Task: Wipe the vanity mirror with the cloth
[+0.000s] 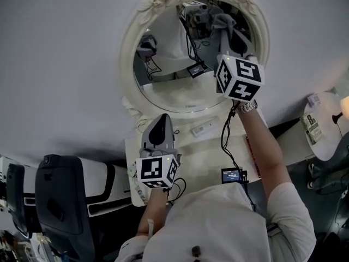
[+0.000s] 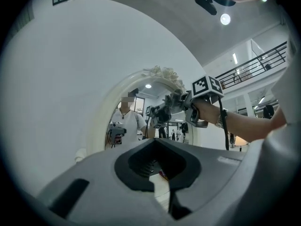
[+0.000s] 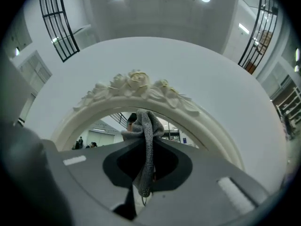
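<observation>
The oval vanity mirror (image 1: pixel 169 75) in its ornate white frame stands against a grey wall. My right gripper (image 1: pixel 235 43) is raised at the glass's upper right, shut on a grey knitted cloth (image 1: pixel 234 34) that touches the mirror just under the frame's top. In the right gripper view the cloth (image 3: pixel 146 140) hangs bunched between the jaws of the right gripper (image 3: pixel 145 138), below the frame's rose crest (image 3: pixel 136 84). My left gripper (image 1: pixel 158 131) rests low near the mirror's base, shut and holding nothing. From the left gripper (image 2: pixel 157 142), the mirror (image 2: pixel 136 126) and the cloth (image 2: pixel 175 98) show ahead.
A white tabletop (image 1: pixel 207 154) lies under the mirror, with a small white oblong item (image 1: pixel 203 128) on it. A small screen unit (image 1: pixel 233 174) dangles from a cable. A black chair (image 1: pixel 60 201) stands at the left, and a round side table with a bottle (image 1: pixel 311 127) at the right.
</observation>
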A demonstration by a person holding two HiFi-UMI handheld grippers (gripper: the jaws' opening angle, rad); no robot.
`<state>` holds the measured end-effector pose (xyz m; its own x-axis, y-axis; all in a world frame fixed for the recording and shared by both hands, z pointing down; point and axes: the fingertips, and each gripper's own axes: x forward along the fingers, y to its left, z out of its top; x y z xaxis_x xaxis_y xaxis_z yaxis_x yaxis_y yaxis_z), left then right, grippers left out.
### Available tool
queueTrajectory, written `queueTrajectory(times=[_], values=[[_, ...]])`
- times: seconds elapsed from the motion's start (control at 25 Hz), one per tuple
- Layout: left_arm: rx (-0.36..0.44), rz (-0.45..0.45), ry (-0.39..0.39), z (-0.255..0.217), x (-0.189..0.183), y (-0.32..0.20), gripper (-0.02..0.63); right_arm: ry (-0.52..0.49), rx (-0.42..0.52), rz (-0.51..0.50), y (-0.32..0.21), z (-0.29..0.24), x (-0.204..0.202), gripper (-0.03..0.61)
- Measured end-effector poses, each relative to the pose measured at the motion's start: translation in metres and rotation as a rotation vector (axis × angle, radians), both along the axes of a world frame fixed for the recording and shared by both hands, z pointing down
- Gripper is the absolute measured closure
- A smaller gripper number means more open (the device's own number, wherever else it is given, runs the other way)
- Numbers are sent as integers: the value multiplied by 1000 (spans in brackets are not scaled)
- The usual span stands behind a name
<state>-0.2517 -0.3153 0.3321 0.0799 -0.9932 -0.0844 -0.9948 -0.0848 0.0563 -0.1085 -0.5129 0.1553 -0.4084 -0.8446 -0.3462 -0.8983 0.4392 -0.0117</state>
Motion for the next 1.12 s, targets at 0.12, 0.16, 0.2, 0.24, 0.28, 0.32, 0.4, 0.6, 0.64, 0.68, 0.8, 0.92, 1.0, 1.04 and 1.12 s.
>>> queueTrajectory(times=[0.12,0.16,0.2,0.24,0.28,0.32,0.4,0.6,0.64,0.68,0.8,0.92,1.0,1.04,1.12], values=[[3,-7,-2,1,1,1,611,23,15,-130,27,3,-44,548],[5,-11,-1,0,-1,2,611,31,18,-171,37,4,-60,548],[7,-17,1,0,-3,4,611,41,20,-208,47,5,-77,548],[10,-24,6,-1,-7,6,611,51,20,-241,55,7,-93,548],[12,-32,11,-1,-13,9,611,60,16,-271,63,9,-110,548],[14,-40,15,-1,-20,13,611,68,8,-296,69,12,-127,548],[12,-55,15,-1,-34,21,611,78,-19,-337,78,19,-161,548],[9,-111,15,2,-61,37,611,95,-74,-416,83,33,-217,548],[7,-122,18,3,-64,39,611,108,-75,-418,83,36,-224,548],[4,-130,22,5,-66,41,611,120,-74,-417,83,39,-229,548],[2,-140,25,7,-68,40,611,133,-69,-413,78,40,-233,548],[-2,-130,13,5,-63,34,611,147,-50,-399,73,38,-226,548],[-8,-118,10,7,-56,29,611,140,-46,-378,65,37,-212,547],[-13,-112,9,8,-53,27,611,132,-50,-369,61,37,-204,546],[-21,-97,5,10,-46,21,611,115,-54,-353,52,36,-186,546]])
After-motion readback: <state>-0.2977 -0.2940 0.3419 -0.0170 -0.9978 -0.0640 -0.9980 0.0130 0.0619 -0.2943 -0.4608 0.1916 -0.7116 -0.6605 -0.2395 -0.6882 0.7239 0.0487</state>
